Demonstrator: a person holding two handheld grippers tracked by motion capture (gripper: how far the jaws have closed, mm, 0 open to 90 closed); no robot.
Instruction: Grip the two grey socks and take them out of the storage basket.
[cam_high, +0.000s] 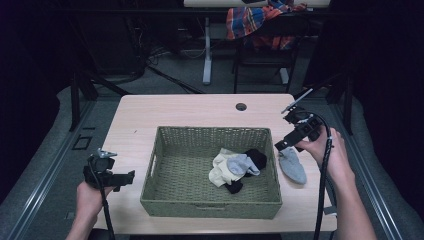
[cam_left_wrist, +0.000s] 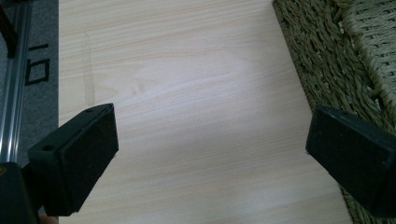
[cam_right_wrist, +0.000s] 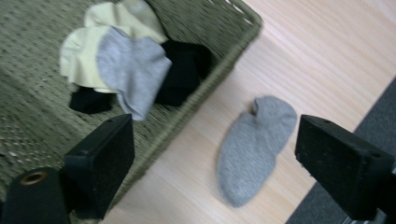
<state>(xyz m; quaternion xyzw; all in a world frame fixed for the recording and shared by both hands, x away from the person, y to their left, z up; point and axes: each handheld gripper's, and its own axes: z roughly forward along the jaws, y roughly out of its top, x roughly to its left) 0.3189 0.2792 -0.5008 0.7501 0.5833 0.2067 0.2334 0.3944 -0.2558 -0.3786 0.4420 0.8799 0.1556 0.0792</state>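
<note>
Socks are what you appear to be sorting: one grey sock (cam_high: 292, 167) lies flat on the table (cam_high: 190, 107) near its right edge, just beside the basket (cam_high: 210, 207). By my reading, the rest of the work remains, with a grey sock in the basket (cam_high: 242, 163), cream socks (cam_high: 220, 170) and black socks (cam_high: 256, 156) piled there. Your right gripper (cam_high: 285, 144) hovers above the lone sock, jaws spread wide and holding nothing. Your left gripper (cam_high: 121, 179) waits near the front-left corner, equally wide apart and empty.
</note>
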